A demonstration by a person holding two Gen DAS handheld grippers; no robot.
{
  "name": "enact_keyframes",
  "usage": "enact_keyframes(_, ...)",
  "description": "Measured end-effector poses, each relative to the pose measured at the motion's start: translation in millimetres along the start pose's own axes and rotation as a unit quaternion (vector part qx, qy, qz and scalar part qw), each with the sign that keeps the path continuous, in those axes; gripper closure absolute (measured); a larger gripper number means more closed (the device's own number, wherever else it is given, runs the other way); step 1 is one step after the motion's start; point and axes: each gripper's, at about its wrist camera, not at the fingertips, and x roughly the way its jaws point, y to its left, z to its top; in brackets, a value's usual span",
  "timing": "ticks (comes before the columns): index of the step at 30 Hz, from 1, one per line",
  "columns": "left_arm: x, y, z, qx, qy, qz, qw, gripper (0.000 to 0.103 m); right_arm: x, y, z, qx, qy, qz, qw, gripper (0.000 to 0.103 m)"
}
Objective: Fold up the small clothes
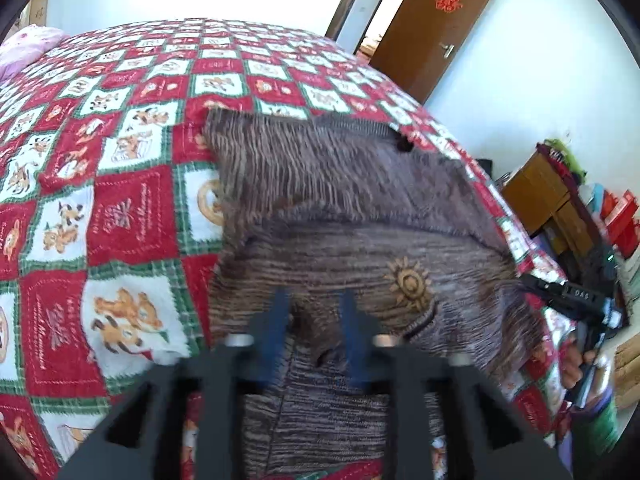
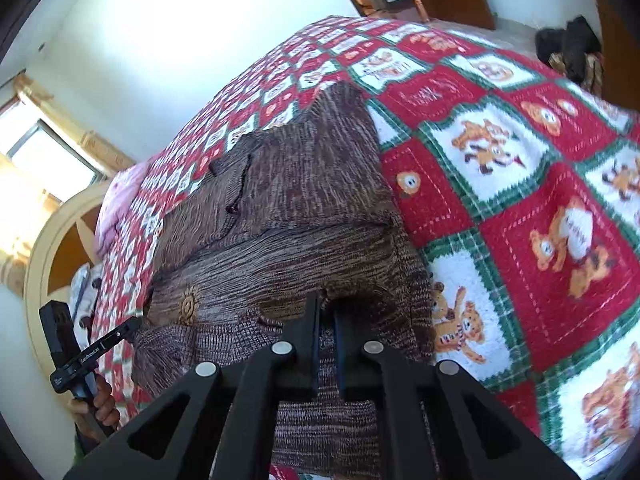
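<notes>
Quilt [image 1: 120, 216] left of sweater [image 1: 360, 248] bare; pink pillow [image 1: 24, 46] at far corner.

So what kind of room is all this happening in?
Most likely a home bedroom: a bed under a red patchwork quilt, a pink pillow at its head, and a wooden door with a red paper decoration.

A bed fills most of both views, covered by a red, green and white patchwork quilt [image 1: 132, 208] printed with bears, with a pink pillow [image 1: 28, 46] near its cream arched headboard [image 2: 48, 248]. The walls are plain white and brightly lit, daylight coming through a wood-framed window [image 2: 48, 148] beside the bed. A brown door [image 1: 434, 28] bearing a red paper ornament stands open, and a wooden cabinet [image 1: 540, 196] with what looks like blurred, colourful clutter sits against the wall.
</notes>
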Motion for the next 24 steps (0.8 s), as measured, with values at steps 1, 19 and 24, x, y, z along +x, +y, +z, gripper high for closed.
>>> enact_keyframes(1,-5.8,2.9,1.4,-0.001,-0.009,-0.003,1.0,0.032,-1.5,-2.4,-0.6,0.009,-0.001,0.008,1.0,0.074)
enact_keyframes(19,48.3,-41.5,0.4,0.222,0.055,0.002,0.9736,0.022,-75.5,17.3,-45.4,-0.024,-0.091,0.036,0.995,0.035)
enact_keyframes(24,56.6,-30.6,5.2,0.193,0.056,0.006,0.9797,0.024,-81.8,17.1,-48.2,-0.026,-0.099,0.033,0.994,0.035)
